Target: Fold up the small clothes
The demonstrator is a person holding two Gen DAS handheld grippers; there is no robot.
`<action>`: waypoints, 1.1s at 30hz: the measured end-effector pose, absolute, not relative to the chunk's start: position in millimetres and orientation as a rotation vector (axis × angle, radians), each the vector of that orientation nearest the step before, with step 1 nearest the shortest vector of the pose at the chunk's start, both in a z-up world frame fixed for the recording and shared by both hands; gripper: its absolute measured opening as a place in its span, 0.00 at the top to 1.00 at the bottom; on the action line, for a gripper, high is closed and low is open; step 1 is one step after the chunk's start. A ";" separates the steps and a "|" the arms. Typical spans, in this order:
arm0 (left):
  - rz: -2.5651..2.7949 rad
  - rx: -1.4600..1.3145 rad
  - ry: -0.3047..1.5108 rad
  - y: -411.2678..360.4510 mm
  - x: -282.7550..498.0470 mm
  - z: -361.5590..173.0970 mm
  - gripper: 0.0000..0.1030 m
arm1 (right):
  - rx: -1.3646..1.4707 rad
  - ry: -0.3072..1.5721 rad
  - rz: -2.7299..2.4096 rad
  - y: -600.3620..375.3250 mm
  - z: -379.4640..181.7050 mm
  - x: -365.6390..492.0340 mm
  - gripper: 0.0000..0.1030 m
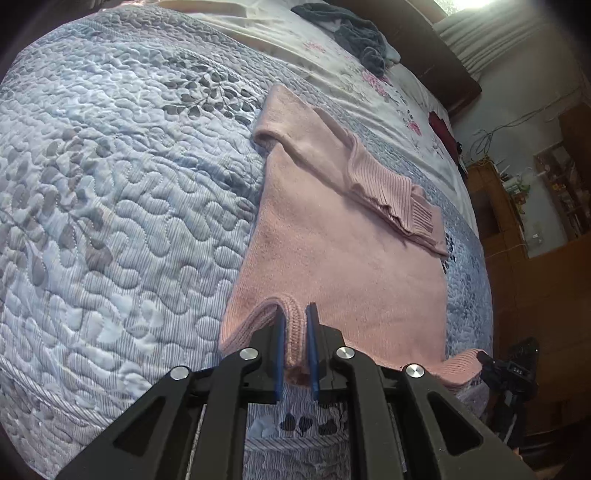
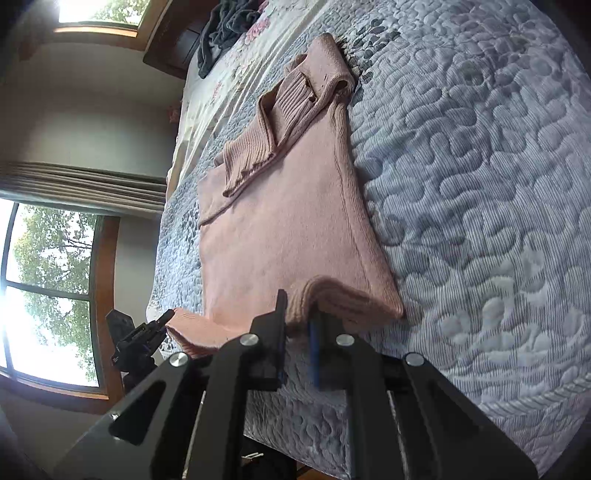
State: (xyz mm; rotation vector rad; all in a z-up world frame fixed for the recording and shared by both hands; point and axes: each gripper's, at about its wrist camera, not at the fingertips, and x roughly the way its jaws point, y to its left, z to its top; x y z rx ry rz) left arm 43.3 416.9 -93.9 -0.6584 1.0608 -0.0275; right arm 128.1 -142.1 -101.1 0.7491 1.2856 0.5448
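A pink knit sweater (image 1: 332,236) lies flat on a blue-grey quilted bedspread (image 1: 110,184), with its ribbed sleeves (image 1: 384,188) folded across the chest. My left gripper (image 1: 295,308) is shut on the ribbed hem at one near corner, which is lifted slightly. In the right wrist view the sweater (image 2: 277,221) runs away from my right gripper (image 2: 298,308), which is shut on the hem at the other near corner. Each view shows the other gripper at the opposite hem corner: the right gripper (image 1: 484,356) and the left gripper (image 2: 168,314).
A dark grey garment (image 1: 354,33) is heaped on the floral sheet (image 1: 369,85) near the dark headboard (image 1: 436,55). The bed edge drops off just below both grippers. Wooden furniture (image 1: 517,229) stands beside the bed, and a large window (image 2: 48,288) is on that side.
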 end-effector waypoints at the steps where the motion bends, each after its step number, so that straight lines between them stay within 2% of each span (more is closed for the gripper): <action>1: -0.017 -0.676 1.062 420.8 49.1 -97.7 0.90 | 0.766 1.289 0.538 -146.9 -103.8 134.6 0.91; 12: 0.040 -0.715 1.138 429.8 110.9 -144.1 0.89 | 0.780 1.389 0.440 -140.0 -148.0 196.5 0.91; 17: 0.034 -0.765 1.165 436.9 121.3 -156.1 0.85 | 0.749 1.410 0.439 -133.0 -155.4 208.1 0.88; 19: 0.013 -0.823 1.161 443.2 119.5 -155.6 0.83 | 0.752 1.404 0.445 -133.9 -154.2 208.2 0.84; 20: 0.005 -0.852 1.151 447.8 116.3 -153.8 0.78 | 0.756 1.398 0.446 -136.7 -153.2 208.1 0.82; 22: 0.014 -0.886 1.116 458.5 107.7 -147.4 0.67 | 0.767 1.389 0.448 -142.2 -150.7 205.3 0.72; 23: 0.017 -0.899 1.100 464.1 102.9 -144.1 0.67 | 0.766 1.375 0.440 -146.1 -148.3 203.7 0.68; 24: 0.019 -0.902 1.090 468.7 98.7 -141.2 0.67 | 0.755 1.359 0.417 -150.4 -145.0 202.3 0.55; 25: 0.022 -0.891 1.083 471.9 95.3 -137.8 0.67 | 0.735 1.347 0.384 -156.8 -142.0 201.1 0.48; 30: 0.006 -0.633 1.092 455.6 98.7 -118.5 0.66 | 0.741 1.301 0.383 -171.1 -132.5 195.1 0.48; 33: -0.030 -0.455 1.105 431.1 111.7 -114.4 0.60 | 0.721 1.294 0.385 -172.4 -128.7 190.5 0.48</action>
